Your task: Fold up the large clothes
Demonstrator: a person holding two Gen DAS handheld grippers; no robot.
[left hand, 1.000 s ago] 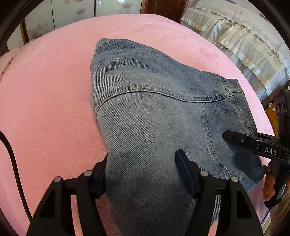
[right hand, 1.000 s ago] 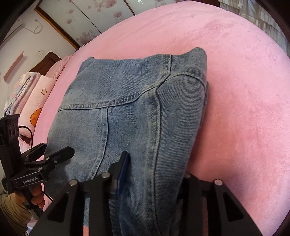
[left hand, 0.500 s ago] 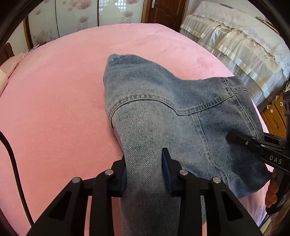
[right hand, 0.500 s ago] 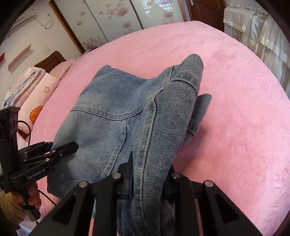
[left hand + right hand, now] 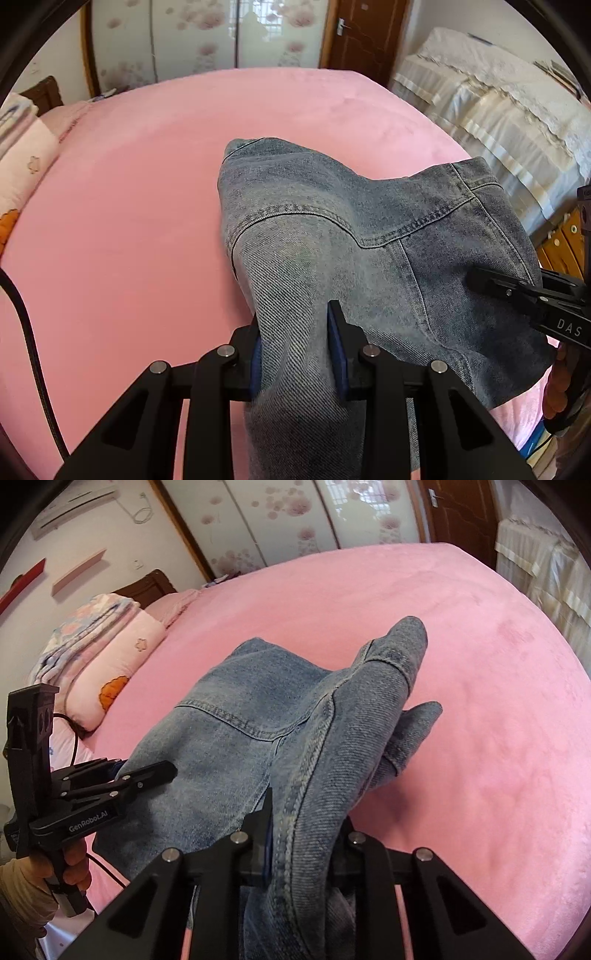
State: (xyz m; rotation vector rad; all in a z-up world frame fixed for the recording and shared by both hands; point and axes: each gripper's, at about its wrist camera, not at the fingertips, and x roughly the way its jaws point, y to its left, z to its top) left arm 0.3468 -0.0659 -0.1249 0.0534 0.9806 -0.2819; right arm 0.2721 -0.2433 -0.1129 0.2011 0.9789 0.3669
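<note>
A folded blue denim garment (image 5: 369, 236) lies partly lifted over the pink bed (image 5: 147, 206). My left gripper (image 5: 295, 350) is shut on its near left edge. My right gripper (image 5: 306, 834) is shut on the near right edge of the denim garment (image 5: 258, 716), along a thick seam. The near edge is raised off the bed; the far part droops toward the bed. Each gripper shows in the other's view: the right gripper at the right of the left wrist view (image 5: 476, 278), the left gripper at the left of the right wrist view (image 5: 162, 771).
Pink pillows and folded quilts (image 5: 99, 650) sit at the bed's head on the left. A cream lace-covered piece of furniture (image 5: 498, 122) stands beyond the bed's right side. A wooden door (image 5: 362, 33) and flowered sliding panels (image 5: 207, 37) are behind. A black cable (image 5: 26, 332) trails at left.
Both grippers closed on the near edge of the denim and lifted it up and back. The garment now hangs bunched between them, pulled nearer across the bed.
</note>
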